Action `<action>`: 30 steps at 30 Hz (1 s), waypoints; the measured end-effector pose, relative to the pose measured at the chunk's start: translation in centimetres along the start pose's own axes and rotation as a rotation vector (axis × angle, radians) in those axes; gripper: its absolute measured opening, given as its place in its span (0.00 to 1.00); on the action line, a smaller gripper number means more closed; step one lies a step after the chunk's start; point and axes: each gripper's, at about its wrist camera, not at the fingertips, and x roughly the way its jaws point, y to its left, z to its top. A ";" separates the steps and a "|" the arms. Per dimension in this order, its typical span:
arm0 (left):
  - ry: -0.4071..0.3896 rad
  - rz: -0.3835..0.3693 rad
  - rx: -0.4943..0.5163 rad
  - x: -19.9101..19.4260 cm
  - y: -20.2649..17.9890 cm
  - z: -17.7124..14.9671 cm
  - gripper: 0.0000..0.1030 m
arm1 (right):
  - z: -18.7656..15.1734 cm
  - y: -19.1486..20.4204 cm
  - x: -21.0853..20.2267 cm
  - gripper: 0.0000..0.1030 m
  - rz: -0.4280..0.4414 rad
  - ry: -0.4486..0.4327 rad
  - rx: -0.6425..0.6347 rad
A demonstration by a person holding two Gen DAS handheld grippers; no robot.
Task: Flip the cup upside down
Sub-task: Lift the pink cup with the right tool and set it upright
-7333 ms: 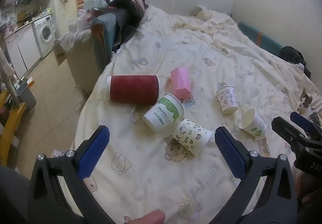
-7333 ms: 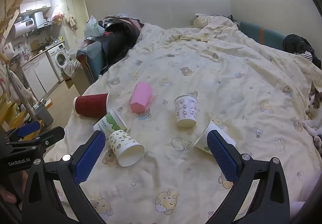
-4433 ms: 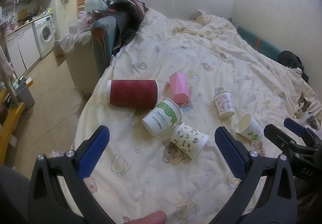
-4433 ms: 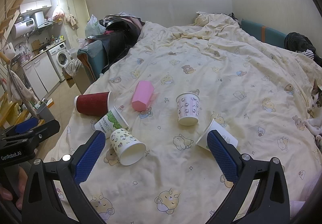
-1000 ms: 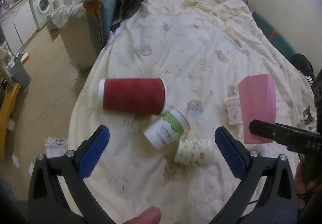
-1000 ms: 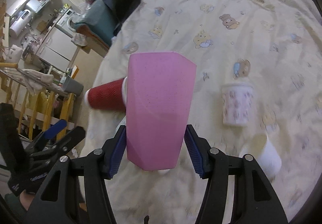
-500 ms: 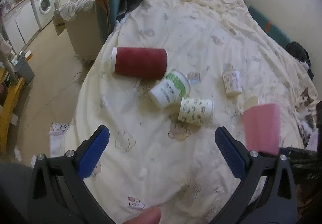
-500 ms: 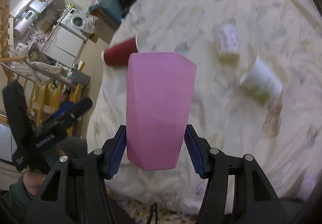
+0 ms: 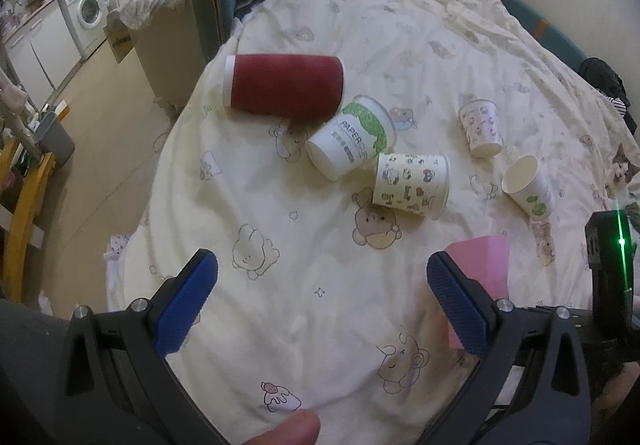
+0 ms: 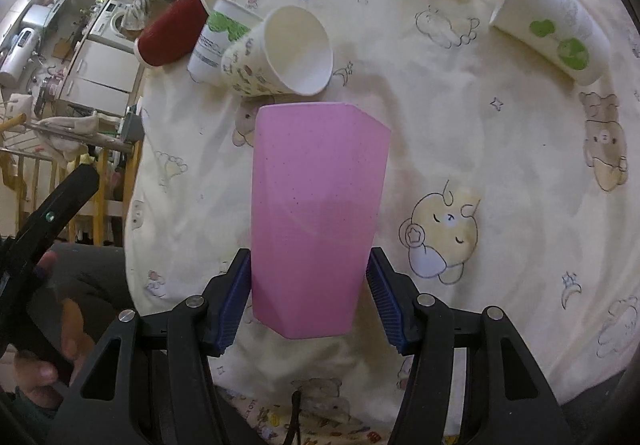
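Note:
My right gripper [image 10: 308, 301] is shut on a pink faceted cup [image 10: 316, 213] and holds it over the near part of the bed, wide end pointing away from the camera. The pink cup also shows in the left wrist view [image 9: 486, 265], low at the right, partly behind my left finger pad. My left gripper [image 9: 320, 297] is open and empty above the bedspread. I cannot tell whether the pink cup touches the bedspread.
A dark red cup [image 9: 282, 89], a white and green paper cup [image 9: 352, 137], a cartoon-print cup [image 9: 410, 185] and two more paper cups [image 9: 480, 127] [image 9: 528, 191] lie on the cream bedspread [image 9: 280, 229]. The bed's left edge drops to the floor [image 9: 104, 133].
My right gripper has lowered the pink cup toward the near part of the bed and tipped to look down at it. My left gripper has moved slightly closer to the bed.

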 end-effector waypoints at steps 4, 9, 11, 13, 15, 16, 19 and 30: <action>0.023 -0.007 -0.025 0.7 0.2 0.1 1.00 | 0.2 -0.6 0.7 0.60 0.015 0.005 0.023; 0.034 -0.011 -0.039 1.0 0.1 0.3 1.00 | 0.5 -0.3 0.7 0.60 0.010 -0.005 0.006; 0.032 -0.017 -0.036 0.9 0.0 0.4 1.00 | 0.4 -0.1 0.6 0.64 0.007 -0.008 -0.002; 0.028 -0.016 -0.026 0.8 -0.1 0.3 1.00 | 0.3 0.2 0.5 0.69 0.004 -0.012 -0.014; 0.029 -0.023 -0.026 0.7 -0.2 0.3 1.00 | 0.3 0.3 0.4 0.76 -0.006 -0.018 -0.023; 0.027 -0.024 -0.024 0.7 -0.3 0.4 1.00 | 0.2 0.4 0.2 0.81 -0.012 -0.025 -0.030; 0.022 -0.026 -0.022 0.6 -0.4 0.4 1.00 | 0.4 0.4 0.0 0.86 -0.027 -0.038 -0.038; 0.003 -0.032 -0.032 -0.1 -0.2 0.5 1.00 | 0.0 0.6 -2.5 0.87 -0.037 -0.095 -0.044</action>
